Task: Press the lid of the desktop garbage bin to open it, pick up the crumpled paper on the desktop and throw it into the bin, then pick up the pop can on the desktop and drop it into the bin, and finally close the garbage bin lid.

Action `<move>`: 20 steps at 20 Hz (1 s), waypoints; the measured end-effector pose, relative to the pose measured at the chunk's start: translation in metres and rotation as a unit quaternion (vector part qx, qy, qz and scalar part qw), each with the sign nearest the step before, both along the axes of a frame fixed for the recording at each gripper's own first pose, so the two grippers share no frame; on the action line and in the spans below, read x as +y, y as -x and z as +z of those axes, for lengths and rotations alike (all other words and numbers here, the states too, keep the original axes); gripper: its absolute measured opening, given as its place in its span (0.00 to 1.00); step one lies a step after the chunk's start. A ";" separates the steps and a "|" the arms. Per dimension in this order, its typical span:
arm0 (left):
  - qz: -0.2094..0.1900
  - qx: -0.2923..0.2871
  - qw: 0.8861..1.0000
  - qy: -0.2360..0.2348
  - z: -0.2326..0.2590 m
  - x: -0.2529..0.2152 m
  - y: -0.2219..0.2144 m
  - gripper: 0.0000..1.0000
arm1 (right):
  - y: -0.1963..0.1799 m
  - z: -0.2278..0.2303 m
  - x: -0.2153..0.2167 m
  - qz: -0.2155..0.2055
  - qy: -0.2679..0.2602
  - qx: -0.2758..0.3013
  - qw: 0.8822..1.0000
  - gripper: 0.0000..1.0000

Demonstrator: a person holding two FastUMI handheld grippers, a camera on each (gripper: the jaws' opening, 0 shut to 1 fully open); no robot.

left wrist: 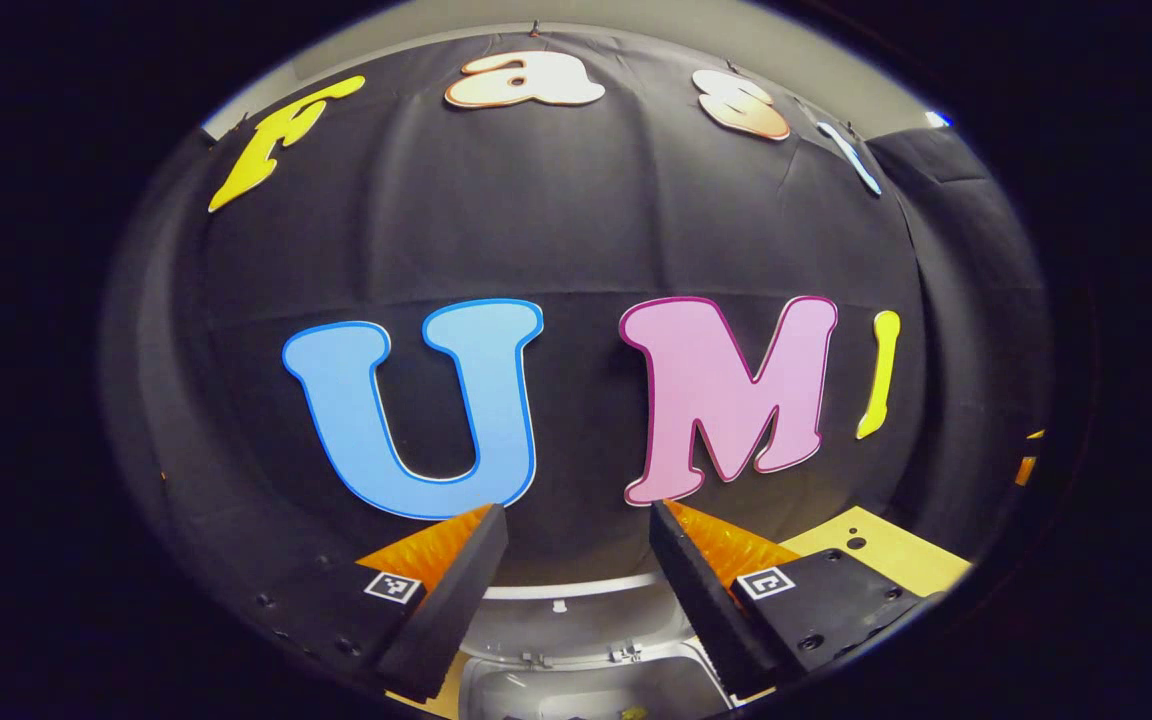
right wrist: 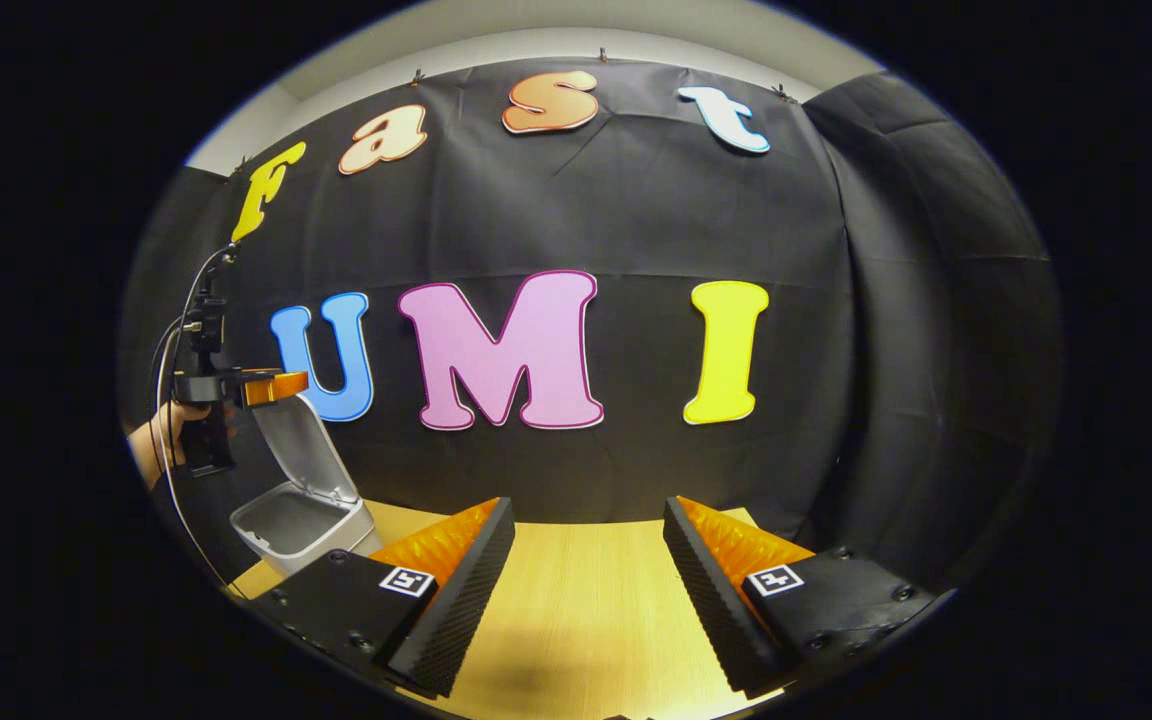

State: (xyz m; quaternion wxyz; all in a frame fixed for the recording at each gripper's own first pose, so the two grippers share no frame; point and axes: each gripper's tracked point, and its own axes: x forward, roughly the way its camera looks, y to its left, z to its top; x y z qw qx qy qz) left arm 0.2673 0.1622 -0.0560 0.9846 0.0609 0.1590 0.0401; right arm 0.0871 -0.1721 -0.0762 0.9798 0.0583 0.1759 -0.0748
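Two grippers wide and empty, we hold the left gripper (left wrist: 576,590) directly above the open bin (right wrist: 301,520) at its raised lid (right wrist: 301,445), nearer than the right gripper (right wrist: 586,590) over the desktop (right wrist: 586,570).

A pale wooden tabletop (right wrist: 576,600) runs back to a black cloth wall (right wrist: 636,200). The cloth hangs in soft folds, with a seam across it at mid height, and small clips hold its top edge. Above it shows a strip of pale wall (right wrist: 496,40). In the left gripper view, a corner of the tabletop (left wrist: 896,550) lies at lower right.
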 end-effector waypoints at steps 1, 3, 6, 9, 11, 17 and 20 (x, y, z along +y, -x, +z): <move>0.002 0.005 1.000 0.002 -0.001 -0.001 0.004 0.98 | 0.002 -0.001 0.000 0.001 0.004 0.000 1.000 0.97; -0.003 0.013 1.000 0.021 -0.002 -0.010 0.016 0.98 | 0.005 -0.005 0.003 0.008 0.006 0.008 1.000 0.97; 0.005 0.012 0.999 0.035 -0.007 -0.012 0.036 0.98 | 0.009 -0.004 0.008 0.013 -0.002 0.009 1.000 0.97; 0.011 0.008 0.999 0.043 -0.014 -0.016 0.064 0.98 | 0.018 -0.008 0.011 0.017 -0.002 0.015 1.000 0.97; 0.007 -0.001 0.999 0.041 -0.020 -0.020 0.085 0.98 | 0.027 -0.008 0.013 0.017 0.001 0.019 1.000 0.97; 0.011 0.001 0.999 0.043 -0.066 -0.027 0.146 0.98 | 0.052 -0.007 0.023 0.017 0.014 0.028 0.999 0.97; 0.002 0.023 0.999 0.038 -0.105 -0.030 0.171 0.98 | 0.065 -0.009 0.028 0.014 0.020 0.036 0.999 0.97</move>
